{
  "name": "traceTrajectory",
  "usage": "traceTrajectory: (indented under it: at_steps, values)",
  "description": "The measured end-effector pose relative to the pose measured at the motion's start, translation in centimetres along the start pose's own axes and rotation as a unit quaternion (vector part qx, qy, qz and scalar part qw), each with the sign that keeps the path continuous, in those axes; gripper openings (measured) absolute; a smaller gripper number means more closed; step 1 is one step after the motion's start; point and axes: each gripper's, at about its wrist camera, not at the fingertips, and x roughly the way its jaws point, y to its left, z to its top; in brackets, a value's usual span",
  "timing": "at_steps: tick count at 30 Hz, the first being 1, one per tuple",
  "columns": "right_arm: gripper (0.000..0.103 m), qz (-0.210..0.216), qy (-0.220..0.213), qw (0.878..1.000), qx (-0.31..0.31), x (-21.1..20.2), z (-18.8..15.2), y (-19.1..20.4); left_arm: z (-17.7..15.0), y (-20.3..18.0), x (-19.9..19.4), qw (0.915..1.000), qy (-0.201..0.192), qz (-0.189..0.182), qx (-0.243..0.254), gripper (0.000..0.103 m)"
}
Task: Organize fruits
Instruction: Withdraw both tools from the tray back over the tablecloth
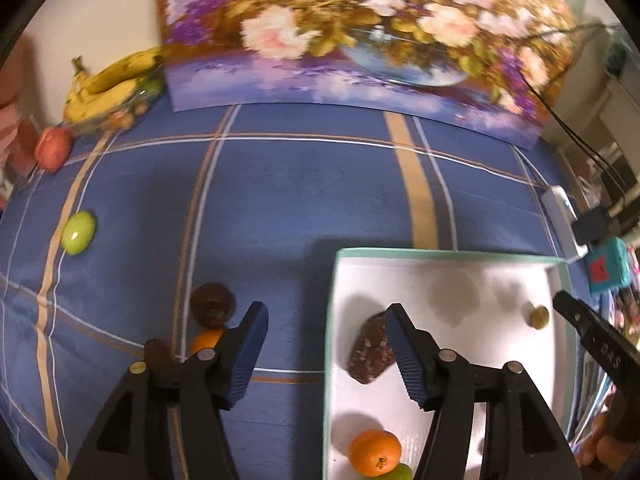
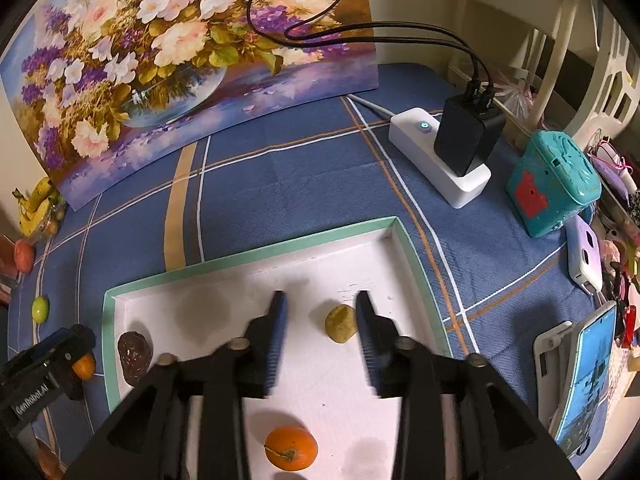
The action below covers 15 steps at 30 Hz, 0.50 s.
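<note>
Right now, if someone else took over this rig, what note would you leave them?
Left hand-held gripper: open, empty, over the tray's left edge.
Right hand-held gripper: open, empty, yellow-green fruit just beyond its fingertips.
In tray: orange, dark brown fruit, yellow-green fruit.
Left on cloth: green fruit, dark round fruit, small orange, red fruit, bananas.

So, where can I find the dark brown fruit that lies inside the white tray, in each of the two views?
Left wrist view: the dark brown fruit lies at the tray's left side, just left of the gripper's right finger.
Right wrist view: the same fruit sits in the tray's far left corner, lower left of the picture.
Shared landmark: the orange inside the white tray.
</note>
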Motion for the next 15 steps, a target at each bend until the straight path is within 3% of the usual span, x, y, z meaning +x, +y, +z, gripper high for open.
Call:
traceTrajectory:
  at_steps: [2,4,8,12,15]
  values:
    - [0.043,0.001,0.002,1.000,-0.004,0.2,0.0,0.3,0.1,1.0,0.2,0.9996,0.000,0.010,-0.025,0.079]
    - [0.044,0.001,0.005,1.000,-0.009,0.3,-0.1,0.6,0.1,2.2,0.4,0.9982,-0.001,0.023,-0.055,0.083]
    - [0.068,-0.009,0.009,1.000,-0.027,0.7,-0.2,1.2,0.0,4.3,0.5,0.9936,-0.004,0.047,-0.103,0.095]
    - [0.073,-0.024,0.013,0.998,-0.048,1.0,-0.3,1.8,-0.2,6.1,0.4,0.9874,-0.007,0.063,-0.145,0.103]
    - [0.087,-0.032,0.012,0.997,-0.063,1.3,-0.6,2.1,-0.4,6.9,0.5,0.9849,-0.002,0.072,-0.158,0.103]
